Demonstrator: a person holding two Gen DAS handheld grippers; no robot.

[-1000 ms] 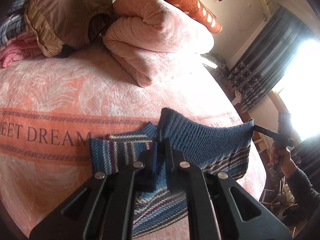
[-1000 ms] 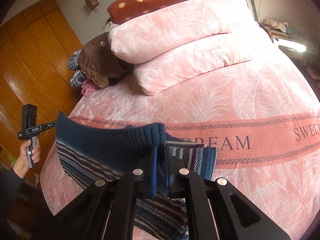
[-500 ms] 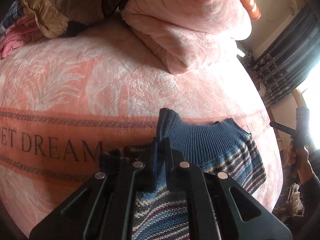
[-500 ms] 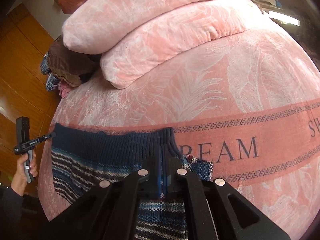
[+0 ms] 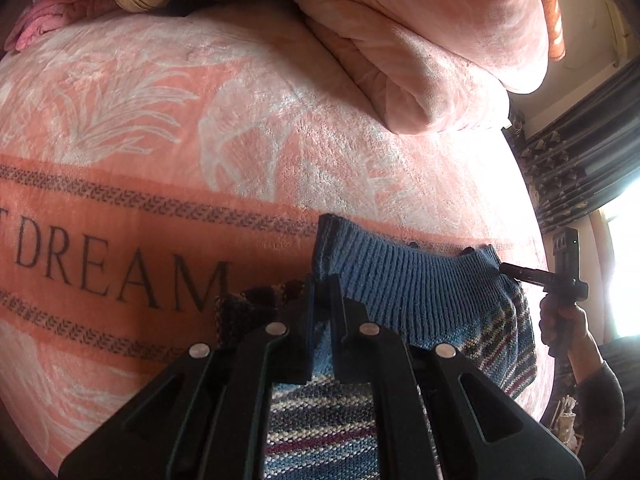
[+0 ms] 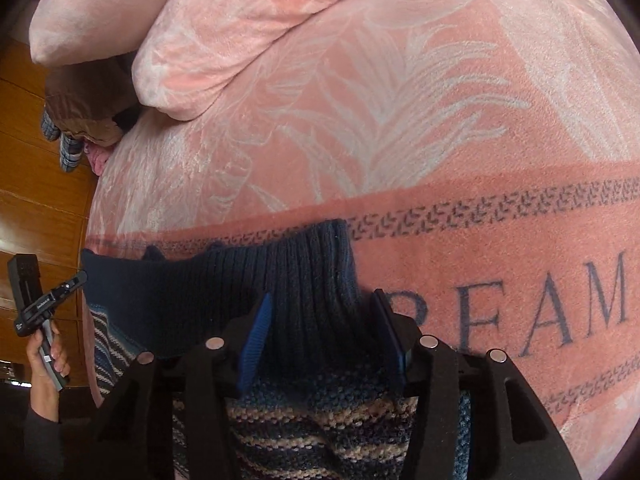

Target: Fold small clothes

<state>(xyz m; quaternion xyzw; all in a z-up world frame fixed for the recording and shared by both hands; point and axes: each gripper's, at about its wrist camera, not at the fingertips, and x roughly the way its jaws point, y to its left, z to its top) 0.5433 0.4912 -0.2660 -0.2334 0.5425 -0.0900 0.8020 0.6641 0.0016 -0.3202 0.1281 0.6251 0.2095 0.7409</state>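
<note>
Small knit sweater [image 5: 420, 300], blue ribbed hem band plus striped body, lies on the bed [image 5: 160, 140], over the orange "DREAM" band of the blanket and toward the bed's near edge; the right-hand corner of its hem sits close to the bed's right side edge in the left wrist view.

Handling, my read: soft, limp, light, thick chunky knit. No stiffness, so it will sag and drape from any pinch point. Stretchy rib, grippy not slippery, not fragile, though loops could snag on finger tips. Best hold looks like the ribbed hem band at its two corners, where the fabric is doubled and thick; holding mid-panel would just bunch it.

Left gripper [image 5: 323, 296]: fingers pressed nearly together, pinching the left corner of the ribbed hem; the band rises just above the tips and the striped body runs under the gripper body. A dark bunched bit of knit, maybe a sleeve, sits just left of the fingers.

Right gripper [image 6: 320, 320]: fingers spread wide, blue pad on the left one; the hem's right corner lies between them, standing up past the tips, and contact with either pad isn't clear, so it looks released rather than gripped. In the left wrist view its tips sit at the hem's far right corner.

Fold itself: hem edge appears brought up and laid roughly flat; extent hidden under the grippers.
</note>
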